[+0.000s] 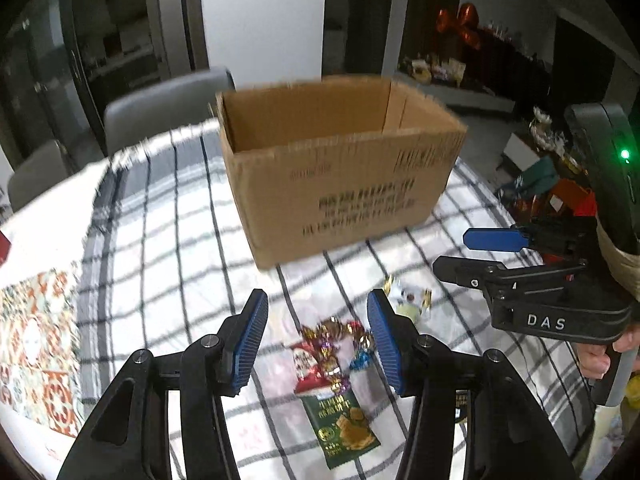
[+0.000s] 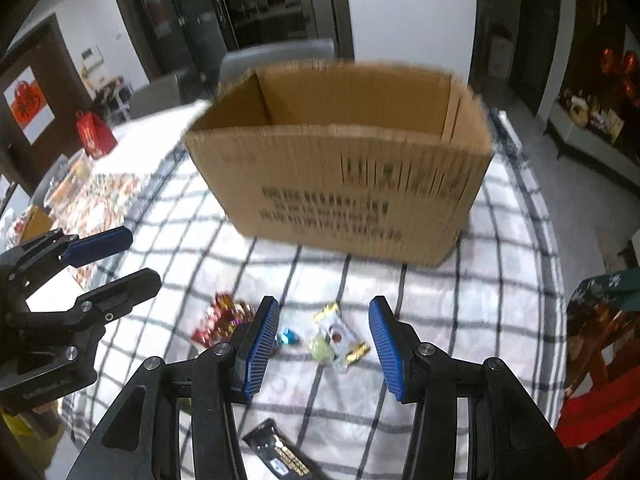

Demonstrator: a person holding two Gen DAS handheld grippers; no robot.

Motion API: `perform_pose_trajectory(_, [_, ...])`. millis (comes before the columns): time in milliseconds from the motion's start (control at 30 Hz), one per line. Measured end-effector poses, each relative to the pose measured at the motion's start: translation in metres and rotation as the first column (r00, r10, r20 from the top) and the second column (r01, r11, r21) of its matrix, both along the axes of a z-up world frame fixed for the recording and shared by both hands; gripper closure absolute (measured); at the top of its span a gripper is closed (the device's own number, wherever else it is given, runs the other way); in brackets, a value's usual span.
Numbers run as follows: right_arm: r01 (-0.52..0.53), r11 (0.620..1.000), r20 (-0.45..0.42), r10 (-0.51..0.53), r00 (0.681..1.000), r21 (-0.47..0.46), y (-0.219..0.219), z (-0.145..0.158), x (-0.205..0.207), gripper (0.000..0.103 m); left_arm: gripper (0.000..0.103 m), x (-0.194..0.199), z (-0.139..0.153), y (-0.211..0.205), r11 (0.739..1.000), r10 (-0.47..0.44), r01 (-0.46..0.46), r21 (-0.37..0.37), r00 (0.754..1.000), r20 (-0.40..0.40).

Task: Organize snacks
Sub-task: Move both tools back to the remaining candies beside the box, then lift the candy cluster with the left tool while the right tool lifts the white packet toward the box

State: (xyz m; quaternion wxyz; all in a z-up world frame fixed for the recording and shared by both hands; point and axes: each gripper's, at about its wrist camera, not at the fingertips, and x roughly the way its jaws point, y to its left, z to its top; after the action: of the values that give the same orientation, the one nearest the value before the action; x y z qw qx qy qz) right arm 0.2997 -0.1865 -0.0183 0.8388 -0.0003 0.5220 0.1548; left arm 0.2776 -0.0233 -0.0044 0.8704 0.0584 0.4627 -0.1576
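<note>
An open cardboard box (image 1: pixel 340 164) stands on the checked tablecloth; it also shows in the right wrist view (image 2: pixel 344 168). My left gripper (image 1: pixel 318 344) is open above a heap of foil candies and a red packet (image 1: pixel 326 354), with a green snack packet (image 1: pixel 346 430) nearer me. My right gripper (image 2: pixel 324 346) is open above a white-and-gold candy packet (image 2: pixel 340 336) and a blue candy (image 2: pixel 289 336). A black packet (image 2: pixel 280 454) lies below it. Each gripper shows in the other's view: the right one (image 1: pixel 456 254), the left one (image 2: pixel 140 256).
Grey chairs (image 1: pixel 160 108) stand behind the table. A patterned orange cloth (image 1: pixel 36 344) lies at the left. A red gift bag (image 2: pixel 94 134) stands on the table's far left. Cluttered boxes (image 1: pixel 552 192) sit on the floor at the right.
</note>
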Motion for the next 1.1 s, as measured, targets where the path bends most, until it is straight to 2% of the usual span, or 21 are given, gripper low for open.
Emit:
perform_pose_trajectory(200, [-0.011, 1.000, -0.099, 0.010, 0.995, -0.015, 0.001, -0.026, 0.013, 0.055, 0.053, 0.019, -0.032, -0.004, 1.000, 0.004, -0.007, -0.017, 0.988, -0.155])
perform_pose_trajectory(300, [-0.004, 1.000, -0.143, 0.005, 0.990, 0.009, -0.002, -0.038, 0.019, 0.062, 0.053, 0.026, -0.045, -0.006, 0.999, 0.009, -0.016, -0.031, 0.978, -0.209])
perform_pose_trajectory(433, [-0.005, 1.000, -0.173, 0.006, 0.985, 0.008, 0.000, -0.051, 0.022, 0.062, 0.053, 0.033, -0.062, -0.010, 0.999, 0.013, -0.024, -0.042, 0.964, -0.266])
perform_pose_trajectory(733, [-0.005, 1.000, -0.217, 0.002, 0.976, -0.011, 0.000, -0.072, 0.031, 0.062, 0.054, 0.048, -0.083, -0.009, 0.997, 0.043, -0.064, -0.050, 0.938, -0.343])
perform_pose_trajectory(933, [-0.021, 1.000, -0.229, 0.018, 0.973, -0.011, 0.004, -0.079, 0.034, 0.062, 0.054, 0.054, -0.093, -0.009, 0.995, 0.061, -0.084, -0.046, 0.929, -0.366])
perform_pose_trajectory(1000, [-0.033, 0.999, -0.236, 0.029, 0.971, -0.014, 0.006, -0.082, 0.035, 0.067, 0.054, 0.056, -0.095, -0.010, 0.995, 0.068, -0.090, -0.042, 0.927, -0.368])
perform_pose_trajectory(1100, [-0.040, 0.999, -0.242, 0.035, 0.970, -0.017, 0.007, -0.084, 0.036, 0.067, 0.054, 0.058, -0.100, -0.012, 0.995, 0.073, -0.094, -0.038, 0.923, -0.377])
